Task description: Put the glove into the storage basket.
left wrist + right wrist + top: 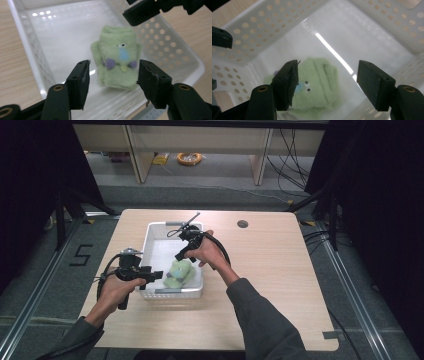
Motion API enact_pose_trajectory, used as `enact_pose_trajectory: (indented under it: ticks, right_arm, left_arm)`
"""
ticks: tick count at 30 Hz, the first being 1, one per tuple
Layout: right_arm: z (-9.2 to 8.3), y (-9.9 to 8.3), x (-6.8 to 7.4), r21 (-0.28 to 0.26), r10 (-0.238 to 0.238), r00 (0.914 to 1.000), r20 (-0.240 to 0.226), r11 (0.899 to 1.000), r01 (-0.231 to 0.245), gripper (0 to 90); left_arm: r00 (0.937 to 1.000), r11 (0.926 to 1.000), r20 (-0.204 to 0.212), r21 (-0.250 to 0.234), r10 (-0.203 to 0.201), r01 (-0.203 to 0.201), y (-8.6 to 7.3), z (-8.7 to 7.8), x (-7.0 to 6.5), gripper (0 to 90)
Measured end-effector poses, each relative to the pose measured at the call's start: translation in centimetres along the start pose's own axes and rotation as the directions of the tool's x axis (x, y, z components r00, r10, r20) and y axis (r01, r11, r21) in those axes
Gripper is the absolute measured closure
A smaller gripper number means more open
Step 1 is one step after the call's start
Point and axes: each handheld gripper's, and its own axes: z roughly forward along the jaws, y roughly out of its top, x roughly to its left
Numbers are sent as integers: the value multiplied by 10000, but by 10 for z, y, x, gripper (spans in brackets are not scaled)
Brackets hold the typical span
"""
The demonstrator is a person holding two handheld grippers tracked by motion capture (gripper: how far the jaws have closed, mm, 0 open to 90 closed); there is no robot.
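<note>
Two claws: both hang over a white perforated basket [150, 236] on the wooden desk [280, 270], each in one of the person's hands.
Left claw [113, 75]: jaws spread wide with nothing pressed between them; in the left gripper view the toy shows beyond the gap, clear of both pads.
Right claw [328, 82]: jaws wide apart, holding nothing; in the right gripper view the toy lies below and between them, apart from the pads.
Green plush toy [117, 58]: a soft, fuzzy piece with small eyes, a pale blue patch, two purple spots and a yellow dot; it lies on the basket's floor, in the end nearest the person.
Basket: on the left half of the desk, its long side running away from the person; the far part of its floor is bare.
High view: left claw [156, 275] sits at the basket's near left corner, right claw [179, 256] above its middle, the toy [179, 274] between the two.
</note>
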Motion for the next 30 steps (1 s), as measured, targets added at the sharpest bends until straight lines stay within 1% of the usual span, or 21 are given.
enact_pose_trajectory:
  ticks: [2, 4, 5, 6, 7, 9, 11, 13, 14, 16, 17, 18, 19, 20, 22, 24, 25, 26, 28, 29, 30]
  right_arm:
    - [-7, -1, 0, -103, -45, 10000, 2, 9999, 45, 344]
    - [-13, -3, 0, -221, -61, 10000, -13, 9997, 61, 337]
    - [-16, -4, 1, -270, -9, 10000, -21, 9996, 8, 332]
    - [-19, -6, -1, -472, -200, 9998, -9, 9987, 200, 329]
    - [-23, -8, 0, -569, -107, 9999, -19, 9983, 106, 326]
    - [-31, -13, 1, -680, -153, 9998, -145, 9976, 142, 321]
    - [-40, -20, 3, -830, -332, 9994, -138, 9960, 320, 315]
    - [-48, -27, 4, -935, -437, 9989, -158, 9947, 420, 311]
    - [-52, -31, 4, -1140, -631, 9979, -165, 9916, 609, 308]
    - [-62, -41, 6, -1396, -610, 9980, -166, 9885, 581, 304]
    - [-67, -46, 7, -1426, -637, 9978, -200, 9879, 603, 300]
    - [-71, -51, 8, -1452, -625, 9979, -184, 9876, 592, 296]
    - [-76, -57, 8, -1495, -649, 9977, -192, 9869, 613, 296]
    - [-79, -61, 9, -1518, -583, 9982, -153, 9869, 553, 294]
    - [-88, -73, 10, -1591, -583, 9982, -134, 9857, 555, 284]
    - [-97, -86, 10, -1673, -644, 9979, -84, 9839, 621, 283]
    - [-100, -91, 11, -1626, -475, 9988, -79, 9856, 455, 282]
    - [-104, -97, 10, -1725, -573, 9983, -54, 9834, 556, 281]
    - [-110, -110, 11, -2081, -381, 9991, 186, 9772, 412, 276]
    - [-115, -116, 11, -1995, -538, 9985, 119, 9784, 551, 270]
    - [-116, -120, 12, -2166, -423, 9989, 191, 9752, 455, 270]
  left_arm:
    - [9999, 9998, 47, 97, 152, -153, -1, -1, -4, 406]
    - [9999, 10000, 156, 37, 71, -72, -2, -2, -7, 391]
    - [9998, 9999, 214, -131, -12, 15, -3, -3, -8, 382]
    - [9996, 10000, 269, -89, -28, 30, -3, -5, -9, 375]
    - [9988, 9997, 456, -182, -150, 158, -3, -5, -10, 366]
    - [9983, 9991, 570, -407, -97, 121, -4, -8, -14, 350]
    - [9974, 9992, 720, -409, 69, -40, -6, -12, -18, 342]
    - [9964, 9980, 831, -616, 175, -124, -8, -14, -26, 334]
    - [9958, 9974, 870, -685, 270, -211, -9, -14, -30, 332]
    - [9940, 9962, 953, -734, 532, -462, -13, -17, -40, 323]
    - [9931, 9951, 1008, -846, 602, -517, -15, -17, -44, 323]
    - [9914, 9946, 1057, -783, 767, -686, -16, -19, -48, 323]
    - [9910, 9933, 1110, -958, 745, -640, -18, -18, -53, 323]
    - [9889, 9917, 1119, -942, 980, -876, -21, -19, -58, 322]
    - [9850, 9901, 1321, -1002, 1112, -983, -27, -20, -66, 319]
    - [9833, 9894, 1426, -1070, 1133, -985, -32, -19, -73, 319]
    - [9805, 9869, 1442, -1105, 1334, -1180, -34, -20, -76, 318]
    - [9783, 9841, 1462, -1211, 1469, -1297, -38, -19, -79, 318]
    - [9775, 9842, 1540, -1257, 1439, -1250, -44, -18, -83, 317]
    - [9778, 9848, 1565, -1255, 1391, -1200, -46, -17, -84, 315]
    - [9751, 9842, 1707, -1304, 1415, -1200, -49, -16, -85, 315]
